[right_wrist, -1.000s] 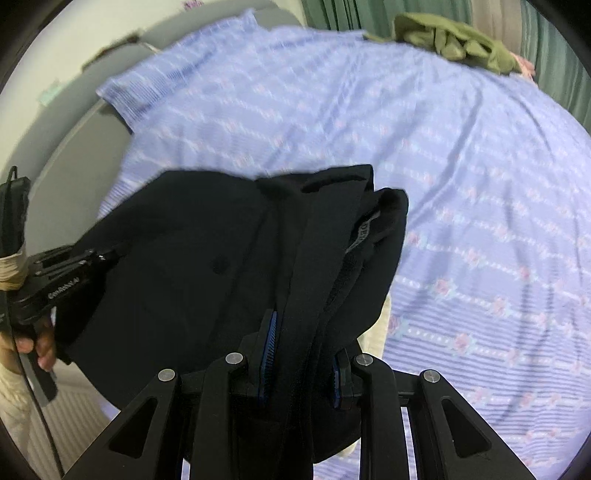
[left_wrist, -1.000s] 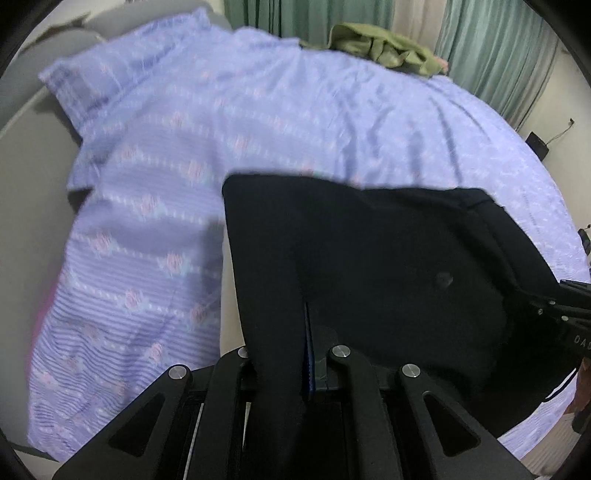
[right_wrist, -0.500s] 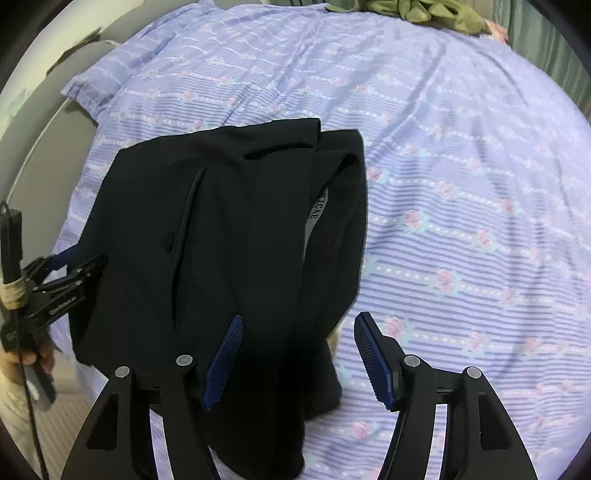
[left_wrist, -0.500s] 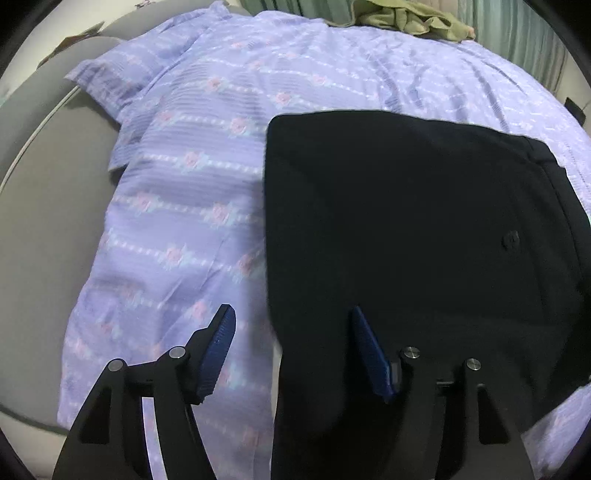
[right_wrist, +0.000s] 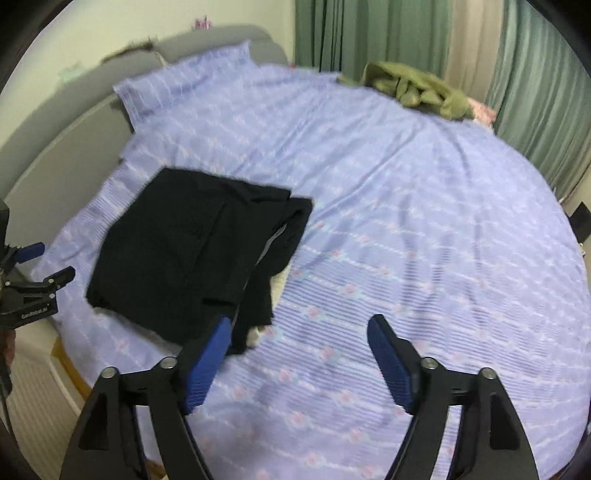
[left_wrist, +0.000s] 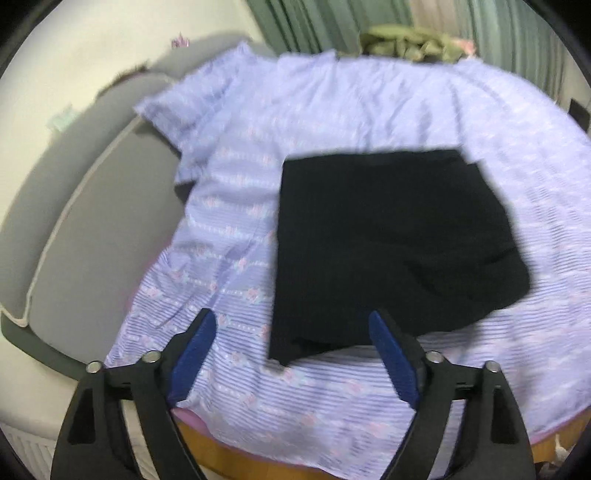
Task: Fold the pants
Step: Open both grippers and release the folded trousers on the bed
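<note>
The black pants [left_wrist: 380, 243] lie folded in a rough square on the lilac flowered bedsheet [left_wrist: 332, 110], near the bed's front edge. In the right wrist view the pants [right_wrist: 192, 254] lie at the left, with a loose waistband end hanging out on the right side. My left gripper [left_wrist: 291, 347] is open and empty, held above and just in front of the pants. My right gripper [right_wrist: 299, 354] is open and empty over bare sheet [right_wrist: 406, 221], to the right of the pants. The left gripper also shows at the right wrist view's left edge [right_wrist: 40, 264].
A grey padded headboard [left_wrist: 81, 206] curves along the left of the bed. A crumpled olive garment [right_wrist: 417, 88] lies at the far edge, before green curtains [right_wrist: 369, 33]. The bed's wooden front edge [left_wrist: 229, 450] is just below the grippers.
Both grippers let go of the pants, opened wide and pulled back and up. The pants now lie flat on the sheet, farther from both cameras.
</note>
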A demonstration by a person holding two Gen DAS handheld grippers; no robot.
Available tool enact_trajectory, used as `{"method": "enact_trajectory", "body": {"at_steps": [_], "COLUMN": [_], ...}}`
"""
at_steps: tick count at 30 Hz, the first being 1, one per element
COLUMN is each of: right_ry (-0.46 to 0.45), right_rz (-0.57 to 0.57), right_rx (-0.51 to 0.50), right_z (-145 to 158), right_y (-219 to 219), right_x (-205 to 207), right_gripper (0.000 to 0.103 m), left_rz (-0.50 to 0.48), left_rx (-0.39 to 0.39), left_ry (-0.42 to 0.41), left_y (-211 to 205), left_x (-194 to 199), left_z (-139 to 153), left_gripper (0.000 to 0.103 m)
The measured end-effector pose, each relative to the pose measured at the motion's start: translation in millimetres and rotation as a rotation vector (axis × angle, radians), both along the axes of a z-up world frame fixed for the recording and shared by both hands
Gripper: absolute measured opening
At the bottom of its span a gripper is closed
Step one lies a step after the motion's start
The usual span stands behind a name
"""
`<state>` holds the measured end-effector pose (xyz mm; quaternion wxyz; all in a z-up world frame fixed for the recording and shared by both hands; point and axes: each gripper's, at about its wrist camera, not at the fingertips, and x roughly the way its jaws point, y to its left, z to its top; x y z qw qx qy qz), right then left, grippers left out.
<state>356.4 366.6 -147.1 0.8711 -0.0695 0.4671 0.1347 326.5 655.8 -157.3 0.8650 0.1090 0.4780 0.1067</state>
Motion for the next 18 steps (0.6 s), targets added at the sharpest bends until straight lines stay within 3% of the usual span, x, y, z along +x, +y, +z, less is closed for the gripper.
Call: {"method": "enact_trajectory", "body": {"at_steps": [5,9,18], "right_ry": [-0.069,-0.119,-0.211], "right_rz": [-0.015,-0.030,-0.098], "right_rx": [0.032,0.054,0.076], "right_z": [49.6,82.0,132.5], "right_y": [-52.6,-103.6,-220.0], "right_x": [-42.8,-79.8,-164.5], "right_gripper": [0.087,0.088,0.088], "left_rz": [-0.042,-0.061,-0.112], "left_rx": [0.017,-0.030,-0.109], "left_ry": [-0.141,-0.247,-0.332], "left_y": [-67.4,-130.7,-258.1], "left_x": [-46.4,-80.0,-145.6], "left_z": [67.8,109.8,154.7], "left_gripper": [0.096,0.100,0.101]}}
